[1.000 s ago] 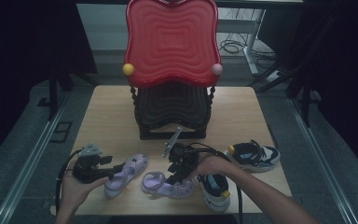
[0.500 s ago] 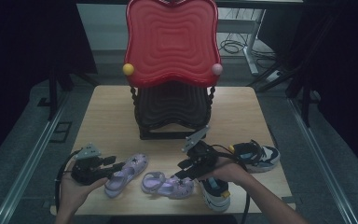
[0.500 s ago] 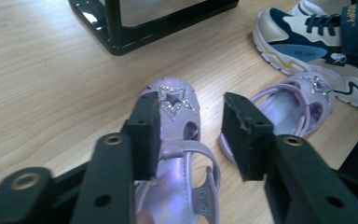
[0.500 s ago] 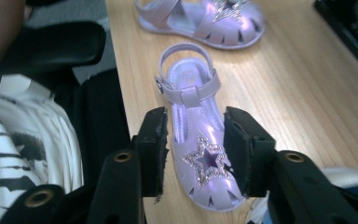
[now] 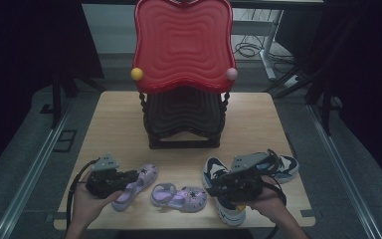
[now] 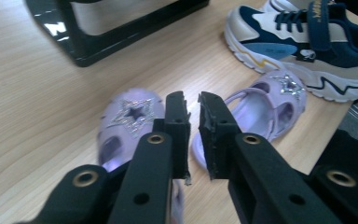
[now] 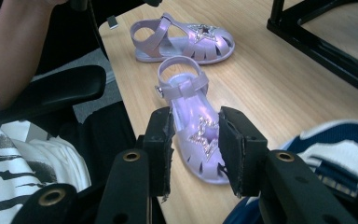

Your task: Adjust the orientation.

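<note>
Two lilac star sandals lie near the table's front edge. My left gripper (image 5: 131, 177) hangs over the left sandal (image 5: 142, 175). In the left gripper view its jaws (image 6: 193, 126) have just been closing to a narrow slit, and I see nothing pinched between them; that sandal (image 6: 130, 114) lies just under them. My right gripper (image 5: 213, 191) is held over the near navy-and-white sneaker (image 5: 226, 211). Its jaws (image 7: 195, 140) have been closing too but stand apart, with the middle sandal (image 7: 191, 119) lying beyond and below the gap, untouched. The middle sandal (image 5: 179, 197) rests between both hands.
A second sneaker (image 5: 283, 167) lies at the right front. A black stand (image 5: 184, 119) bearing a wavy red panel (image 5: 181, 45) occupies the table's middle back. The wooden table (image 5: 112, 124) ends just before the person's forearms; dark floor and rails flank it.
My right gripper has swung right, from above the middle sandal to above the near sneaker. The left hand has barely shifted. The shoes lie where they were.
</note>
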